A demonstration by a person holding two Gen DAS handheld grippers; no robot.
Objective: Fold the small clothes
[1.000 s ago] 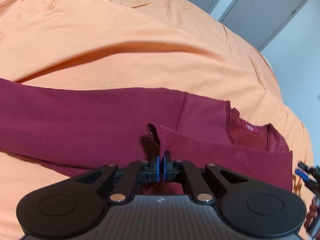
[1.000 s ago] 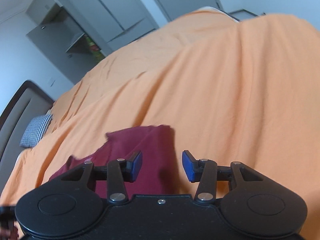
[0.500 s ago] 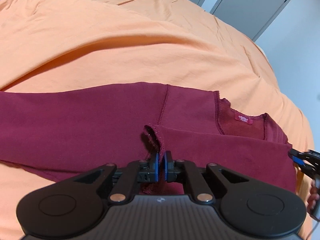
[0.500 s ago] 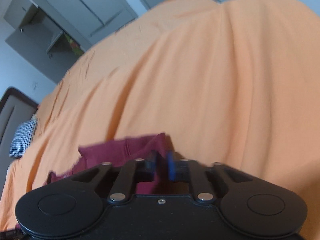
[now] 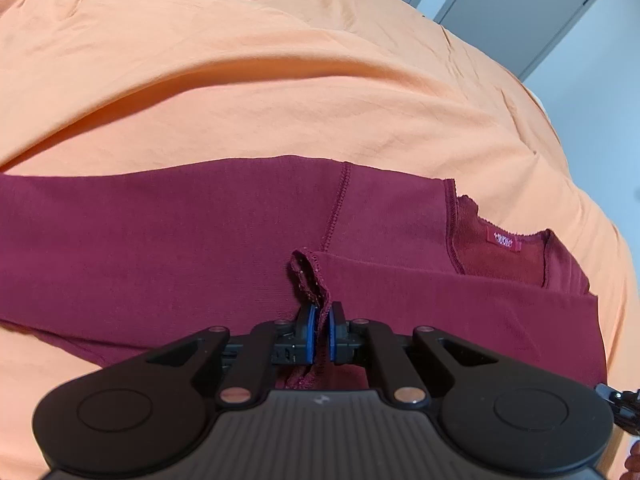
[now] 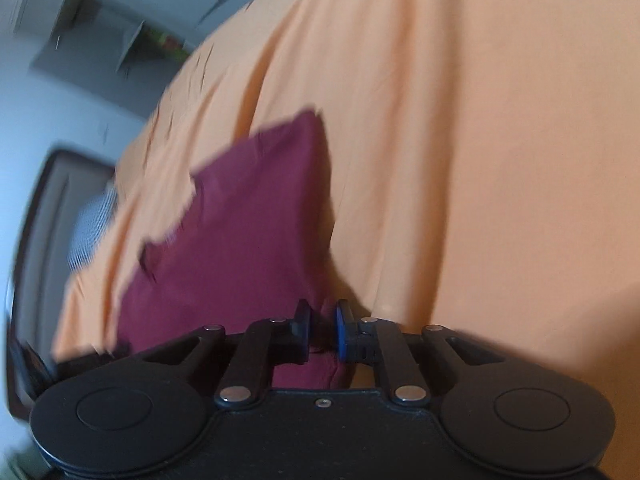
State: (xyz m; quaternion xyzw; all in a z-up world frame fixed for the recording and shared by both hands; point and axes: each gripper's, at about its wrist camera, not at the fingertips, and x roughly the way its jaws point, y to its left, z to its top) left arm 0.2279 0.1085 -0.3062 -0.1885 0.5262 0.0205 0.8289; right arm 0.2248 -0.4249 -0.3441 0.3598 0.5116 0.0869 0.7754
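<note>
Now the right gripper (image 6: 323,330) has just been closing, and its jaws pinch a fold of the dark red knitted cotton garment (image 5: 200,240) at its edge; a second ago they stood apart above this corner. The left gripper (image 5: 320,332) stays clenched on a frayed hem of the same garment. This garment lies spread on the bed with the orange sheet (image 5: 280,80), its neck label to the right in the left wrist view. With both edges held, I judge that the next fold can begin.
</note>
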